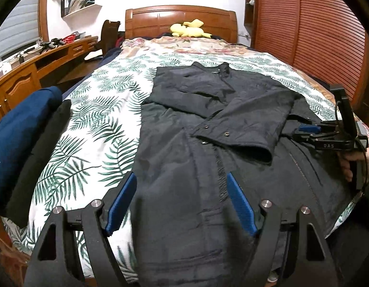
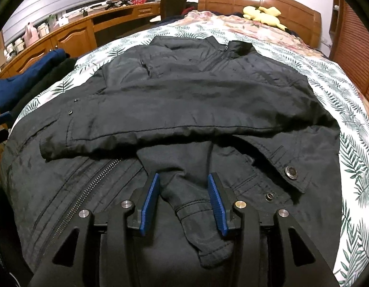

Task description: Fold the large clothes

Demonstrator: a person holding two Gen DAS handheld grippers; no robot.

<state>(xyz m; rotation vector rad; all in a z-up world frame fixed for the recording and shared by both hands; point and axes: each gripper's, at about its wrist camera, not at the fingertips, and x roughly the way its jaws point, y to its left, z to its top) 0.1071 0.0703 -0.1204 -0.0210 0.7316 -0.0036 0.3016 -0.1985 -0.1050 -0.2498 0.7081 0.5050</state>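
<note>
A large black jacket [image 1: 208, 124] lies spread on the bed, collar toward the headboard, with one sleeve [image 1: 244, 119] folded across its front. My left gripper [image 1: 182, 181] is open, hovering over the jacket's lower left part. My right gripper [image 2: 183, 181] is open just above the jacket [image 2: 184, 100], its jaws on either side of a raised fold of fabric with a flap below. The right gripper also shows in the left wrist view [image 1: 311, 131] at the jacket's right edge, held by a hand.
The bed has a leaf-print cover [image 1: 96, 119] and a wooden headboard [image 1: 179, 19] with a yellow plush toy [image 1: 189, 30]. Folded navy and black clothes [image 1: 24, 131] lie at the bed's left side. A wooden desk [image 1: 41, 64] runs along the left wall, a slatted wardrobe [image 1: 316, 35] on the right.
</note>
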